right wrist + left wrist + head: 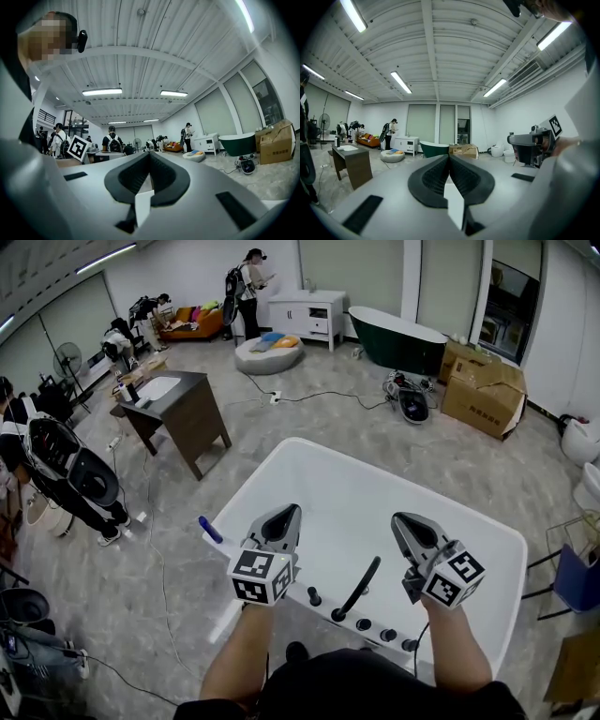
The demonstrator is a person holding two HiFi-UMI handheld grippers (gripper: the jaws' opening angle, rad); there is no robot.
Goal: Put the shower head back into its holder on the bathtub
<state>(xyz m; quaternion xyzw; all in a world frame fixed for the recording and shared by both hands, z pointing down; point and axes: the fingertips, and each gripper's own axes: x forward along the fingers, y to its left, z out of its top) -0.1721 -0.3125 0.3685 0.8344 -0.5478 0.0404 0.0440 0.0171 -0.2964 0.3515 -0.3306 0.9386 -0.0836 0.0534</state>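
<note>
The black shower head (360,585) lies slanted on the near rim of the white bathtub (281,460), its lower end by a row of black knobs (375,629). Whether it sits in a holder I cannot tell. My left gripper (284,519) hovers over the tub just left of it, jaws shut with nothing between them (449,157). My right gripper (411,529) hovers just right of the shower head, also shut and empty (150,154). Neither gripper touches the shower head. Each gripper view looks out level across the room and shows no tub fittings.
A blue-handled item (210,529) sticks out at the tub's left near corner. A dark wooden desk (183,409) stands to the left, cardboard boxes (483,390) and a green tub (398,338) behind. Cables (319,395) cross the floor. People stand at the left and far back.
</note>
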